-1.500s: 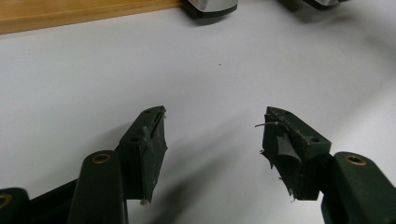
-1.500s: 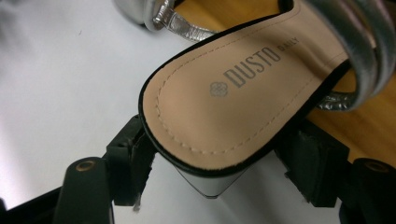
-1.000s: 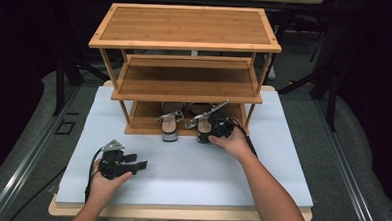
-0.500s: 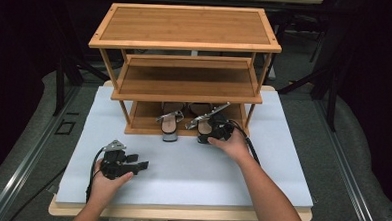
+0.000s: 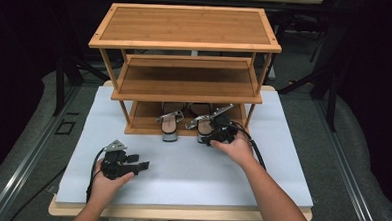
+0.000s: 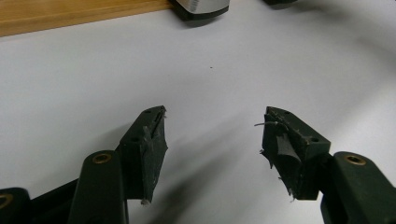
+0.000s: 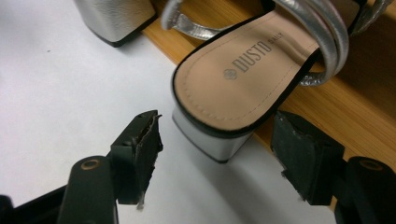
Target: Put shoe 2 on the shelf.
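Left claw [image 5: 140,164] sits at lower left of the high view, low over the white surface [image 5: 181,165], jaws well apart with nothing between them; in the left gripper view the claw [image 6: 212,126] frames bare surface only, with a silver heel block at the top edge and a strip of wood in the upper left corner. Right claw [image 5: 209,139] is just right of centre in the high view, at the front edge of the rack's bottom shelf [image 5: 143,122], hand behind it. Its jaws have just been closing a little, still wide apart. In the right gripper view the right claw [image 7: 217,135] straddles the heel end of the right sandal [image 7: 243,79]: silver block heel between the jaws, tan insole above it, pads not pressing on it as far as I can see, so no grip. Sandal's heel hangs over the shelf's front edge onto the surface, straps and toe end lie back on the shelf. Left sandal [image 5: 170,123] is just beside it, to its left in the high view, same orientation, heel at the shelf's front edge. Behind: three-tier bamboo rack [image 5: 187,25], middle and top shelves bare.
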The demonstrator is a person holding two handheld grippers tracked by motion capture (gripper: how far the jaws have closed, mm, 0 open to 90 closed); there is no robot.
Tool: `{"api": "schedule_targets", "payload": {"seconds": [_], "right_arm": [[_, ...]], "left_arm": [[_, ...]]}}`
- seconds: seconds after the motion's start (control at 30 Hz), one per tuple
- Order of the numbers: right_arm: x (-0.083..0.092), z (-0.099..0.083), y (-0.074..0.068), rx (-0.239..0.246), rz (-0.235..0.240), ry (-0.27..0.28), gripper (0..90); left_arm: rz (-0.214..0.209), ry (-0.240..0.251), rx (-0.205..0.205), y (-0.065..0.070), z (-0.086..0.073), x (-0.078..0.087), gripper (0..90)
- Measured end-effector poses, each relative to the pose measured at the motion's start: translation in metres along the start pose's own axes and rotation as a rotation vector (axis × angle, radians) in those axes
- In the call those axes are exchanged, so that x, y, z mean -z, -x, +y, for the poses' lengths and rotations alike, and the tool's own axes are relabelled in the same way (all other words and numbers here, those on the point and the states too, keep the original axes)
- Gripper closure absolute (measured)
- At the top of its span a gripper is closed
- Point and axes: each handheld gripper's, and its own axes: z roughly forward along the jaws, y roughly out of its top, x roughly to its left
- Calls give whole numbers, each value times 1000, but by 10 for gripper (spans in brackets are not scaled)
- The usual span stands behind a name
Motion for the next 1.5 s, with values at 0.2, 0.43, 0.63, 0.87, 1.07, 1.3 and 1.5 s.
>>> {"api": "schedule_targets", "payload": {"seconds": [0.2,0.43,0.63,0.87,1.07,1.3,1.5], "right_arm": [[16,-15,-12,-10,-10,21,416],[29,-28,-25,-3,19,60,436],[39,-43,-32,-10,-7,71,448],[45,-54,-26,-40,-4,94,465],[39,-60,-25,-34,-15,114,469],[23,-54,-20,-88,-19,145,505],[11,-47,-12,-128,2,161,504]], "left_arm": [[-4,15,-4,0,-1,2,417],[7,26,-10,0,1,2,415],[18,47,4,3,10,4,406],[9,54,-20,12,26,1,432],[24,40,-77,19,48,-13,467],[20,-10,-75,16,72,-43,539],[25,-22,-64,16,81,-63,539]]}}
